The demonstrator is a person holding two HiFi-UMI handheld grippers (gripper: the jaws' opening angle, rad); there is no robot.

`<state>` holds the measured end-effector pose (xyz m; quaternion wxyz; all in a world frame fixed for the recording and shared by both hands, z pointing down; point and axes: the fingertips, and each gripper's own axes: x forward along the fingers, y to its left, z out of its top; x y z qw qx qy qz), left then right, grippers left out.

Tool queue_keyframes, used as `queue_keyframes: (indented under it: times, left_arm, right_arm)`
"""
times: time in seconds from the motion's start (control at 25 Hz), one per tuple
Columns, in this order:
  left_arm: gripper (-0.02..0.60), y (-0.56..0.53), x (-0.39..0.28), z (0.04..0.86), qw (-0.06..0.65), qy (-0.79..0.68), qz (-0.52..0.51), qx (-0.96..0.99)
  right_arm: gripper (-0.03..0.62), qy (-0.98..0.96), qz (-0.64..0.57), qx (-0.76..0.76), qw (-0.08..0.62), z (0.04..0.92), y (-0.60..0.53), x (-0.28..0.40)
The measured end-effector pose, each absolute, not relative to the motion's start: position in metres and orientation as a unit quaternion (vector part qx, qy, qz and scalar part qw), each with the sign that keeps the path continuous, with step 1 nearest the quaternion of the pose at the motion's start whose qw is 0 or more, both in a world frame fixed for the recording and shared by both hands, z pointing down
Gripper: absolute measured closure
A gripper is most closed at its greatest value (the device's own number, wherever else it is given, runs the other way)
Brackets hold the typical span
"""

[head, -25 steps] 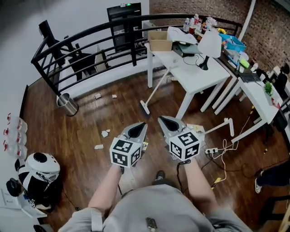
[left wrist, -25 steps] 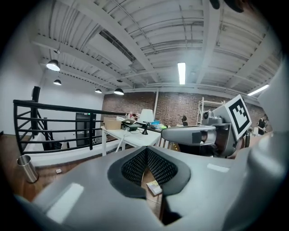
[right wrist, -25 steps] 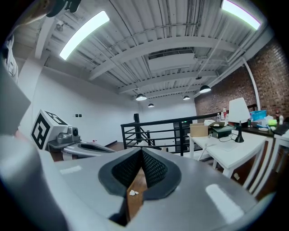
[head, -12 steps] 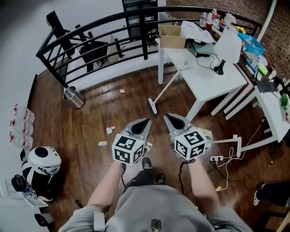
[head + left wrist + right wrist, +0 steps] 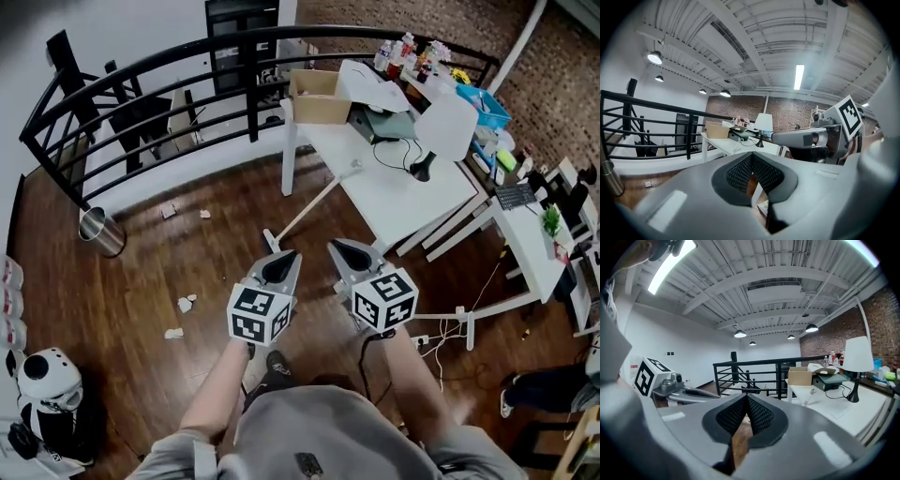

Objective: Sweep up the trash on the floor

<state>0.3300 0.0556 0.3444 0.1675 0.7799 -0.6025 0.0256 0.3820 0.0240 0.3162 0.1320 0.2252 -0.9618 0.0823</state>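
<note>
Scraps of white trash (image 5: 185, 304) lie on the dark wooden floor at the left, one more piece (image 5: 173, 333) nearer me and two small bits (image 5: 168, 210) by the railing. A white broom (image 5: 309, 202) leans against the white table (image 5: 375, 178), its head on the floor just ahead of my grippers. My left gripper (image 5: 287, 256) and right gripper (image 5: 337, 247) are held side by side in front of me, both shut and empty. The left gripper view shows its closed jaws (image 5: 751, 159) with the right gripper beside them; the right gripper view shows its closed tips (image 5: 746, 401).
A black metal railing (image 5: 141, 94) curves along the far side. A steel bin (image 5: 98, 232) stands by it at the left. White desks hold a cardboard box (image 5: 315, 84), a lamp (image 5: 441, 127) and clutter. A power strip with cables (image 5: 441, 333) lies on the floor at right. A helmet (image 5: 47, 377) sits bottom left.
Both grippers and I have moved forward across the floor toward the broom and table. The broom head now lies just ahead of the fingertips; the trash has slid to the left of view.
</note>
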Motion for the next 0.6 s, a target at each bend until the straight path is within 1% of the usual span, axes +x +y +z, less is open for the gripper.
queue_keyframes:
  times: [0.36,0.6]
  left_arm:
    - [0.574,-0.02,0.322,0.353,0.174,-0.588,0.034,0.789]
    - [0.574,-0.075,0.325,0.361,0.175,-0.607,0.055,0.773]
  right_arm:
    - [0.594,-0.954,0.098,0.244,0.146,0.33,-0.046,0.376]
    - [0.594,-0.959,0.096,0.23,0.137,0.333,-0.114,0.376]
